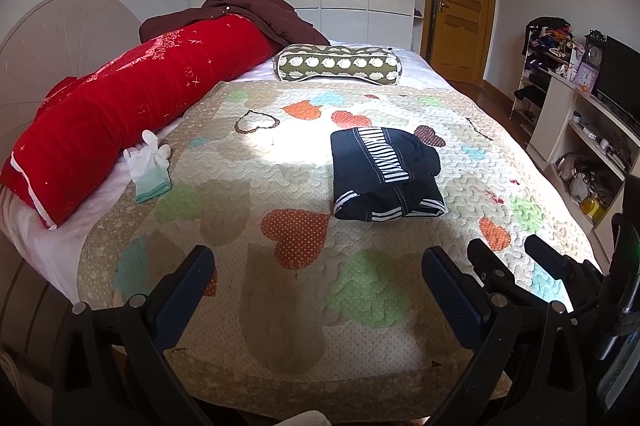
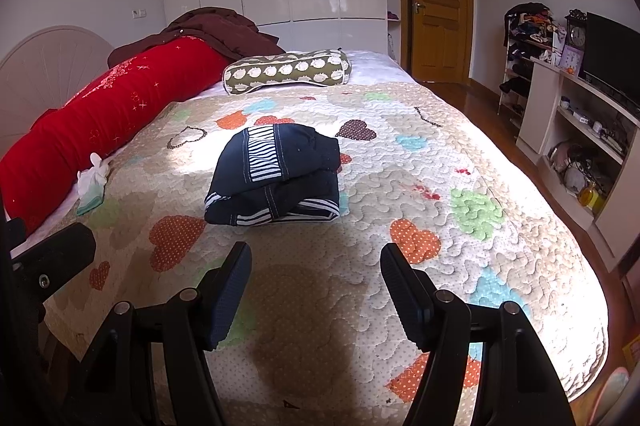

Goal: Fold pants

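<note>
While both the left claw (image 1: 318,290) and right claw (image 2: 316,286) hang released, soft, light folded pants (image 1: 384,173) at frame centre on the bed (image 1: 280,306) look best gripped by an edge.

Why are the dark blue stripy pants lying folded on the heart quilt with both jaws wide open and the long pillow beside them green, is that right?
Nearly. The long bolster pillow is red, not green, as the left wrist view shows. The dark blue striped pants do lie folded on the heart-patterned quilt, and both jaws stand wide open.
</note>
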Tool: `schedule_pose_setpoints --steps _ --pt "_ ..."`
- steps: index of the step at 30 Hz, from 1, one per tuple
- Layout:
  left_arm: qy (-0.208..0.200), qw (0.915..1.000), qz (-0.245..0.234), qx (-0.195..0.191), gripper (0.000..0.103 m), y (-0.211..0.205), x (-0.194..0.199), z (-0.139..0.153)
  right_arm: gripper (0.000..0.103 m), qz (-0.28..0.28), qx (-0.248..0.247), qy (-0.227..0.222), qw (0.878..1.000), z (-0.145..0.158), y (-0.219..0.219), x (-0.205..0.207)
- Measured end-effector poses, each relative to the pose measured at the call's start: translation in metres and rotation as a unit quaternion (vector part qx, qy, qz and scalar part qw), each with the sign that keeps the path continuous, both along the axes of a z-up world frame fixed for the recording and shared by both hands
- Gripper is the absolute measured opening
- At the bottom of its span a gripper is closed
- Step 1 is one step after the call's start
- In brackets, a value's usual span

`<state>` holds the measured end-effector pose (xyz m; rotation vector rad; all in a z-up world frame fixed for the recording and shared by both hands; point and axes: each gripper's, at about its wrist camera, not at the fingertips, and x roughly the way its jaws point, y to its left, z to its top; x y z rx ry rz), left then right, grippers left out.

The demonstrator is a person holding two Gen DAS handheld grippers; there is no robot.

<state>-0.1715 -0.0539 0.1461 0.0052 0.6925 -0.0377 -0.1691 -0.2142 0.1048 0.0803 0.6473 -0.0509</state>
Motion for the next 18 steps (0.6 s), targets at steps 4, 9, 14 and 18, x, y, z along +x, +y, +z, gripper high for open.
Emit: schedule_pose_setpoints --steps 4,9,14,18 --pt "0.011 0.9999 -0.001 -0.003 0.103 0.003 0.005 -0.007 0.073 0.0 0.0 0.003 1.0 -0.002 0.0 0.001" --pt "0.03 0.9996 0.002 0.0 0.103 0.009 0.023 -0.023 0.075 0.014 -0.022 0.02 0.999 -0.01 0.007 0.013" --pt "0.058 0.9983 -0.002 -0.008 0.103 0.014 0.043 -0.041 0.075 0.029 -0.031 0.047 0.998 -0.025 0.014 0.031" --pt "0.081 0.9964 -0.011 -0.021 0.103 0.013 0.056 -0.052 0.075 0.033 -0.03 0.058 0.997 -0.034 0.014 0.04"
